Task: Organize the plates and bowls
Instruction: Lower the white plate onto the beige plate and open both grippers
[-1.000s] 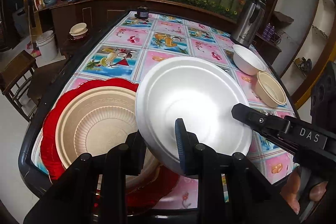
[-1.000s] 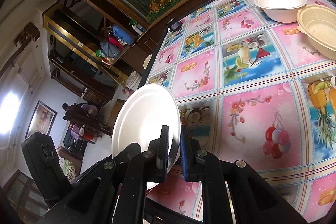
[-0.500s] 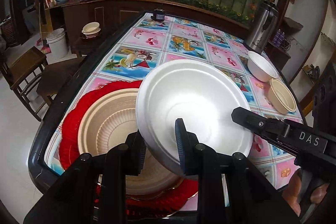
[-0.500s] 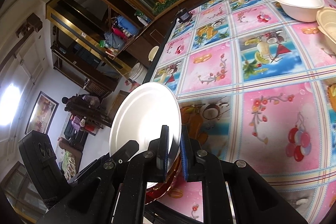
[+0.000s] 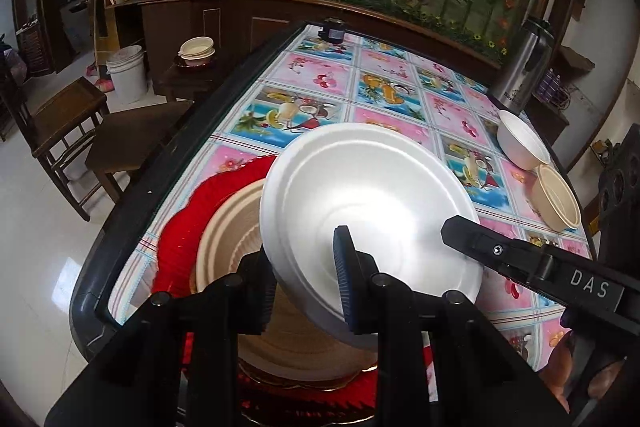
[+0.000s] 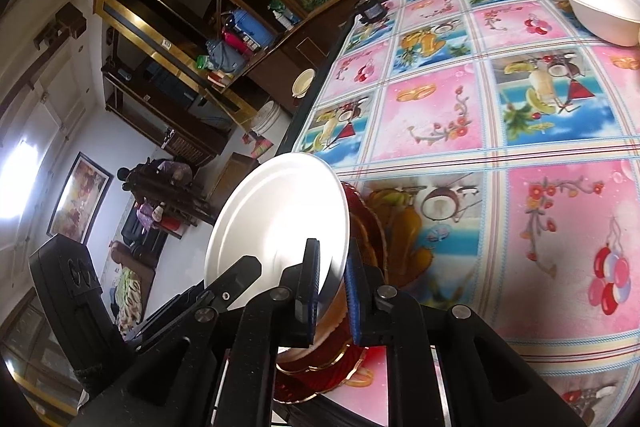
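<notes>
A: Two hand-held grippers pinch one white plate (image 5: 368, 203). The left hand-held gripper (image 5: 306, 279) clamps its near rim; the right hand-held gripper (image 6: 332, 279) is nearly closed on the opposite rim.

B: Where is the plate?

A: Tilted just above the tan plate (image 5: 228, 239), which sits on the red plate (image 5: 180, 227) at the worktop (image 5: 400, 95) edge.

B: Advice?

A: Level it, centre it over the tan plate, lower gently, then release both sides together so it nests.
</notes>
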Demonstrator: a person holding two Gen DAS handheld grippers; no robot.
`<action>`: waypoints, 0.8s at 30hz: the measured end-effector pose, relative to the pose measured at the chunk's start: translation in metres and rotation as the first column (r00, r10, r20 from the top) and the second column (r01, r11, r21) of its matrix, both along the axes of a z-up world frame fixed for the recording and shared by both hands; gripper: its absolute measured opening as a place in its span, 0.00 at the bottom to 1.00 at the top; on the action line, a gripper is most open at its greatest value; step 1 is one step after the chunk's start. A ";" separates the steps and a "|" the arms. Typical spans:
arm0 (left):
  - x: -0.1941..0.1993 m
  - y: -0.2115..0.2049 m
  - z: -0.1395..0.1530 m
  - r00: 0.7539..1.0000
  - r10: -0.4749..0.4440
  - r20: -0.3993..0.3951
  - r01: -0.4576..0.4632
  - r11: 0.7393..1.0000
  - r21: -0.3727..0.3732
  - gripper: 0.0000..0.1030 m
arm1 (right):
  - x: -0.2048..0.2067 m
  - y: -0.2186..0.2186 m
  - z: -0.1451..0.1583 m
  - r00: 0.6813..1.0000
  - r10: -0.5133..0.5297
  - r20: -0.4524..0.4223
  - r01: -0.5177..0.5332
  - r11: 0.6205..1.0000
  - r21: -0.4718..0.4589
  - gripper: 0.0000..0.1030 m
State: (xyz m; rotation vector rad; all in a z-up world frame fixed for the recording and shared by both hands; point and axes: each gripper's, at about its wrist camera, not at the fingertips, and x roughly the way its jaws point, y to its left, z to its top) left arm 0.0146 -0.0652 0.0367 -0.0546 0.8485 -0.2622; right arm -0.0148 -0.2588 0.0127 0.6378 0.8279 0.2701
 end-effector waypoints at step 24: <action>-0.015 0.034 0.006 0.985 0.130 0.116 -0.139 0.988 0.072 0.70 | -0.011 0.002 -0.001 0.998 0.032 0.047 -0.031 0.999 -0.015 0.39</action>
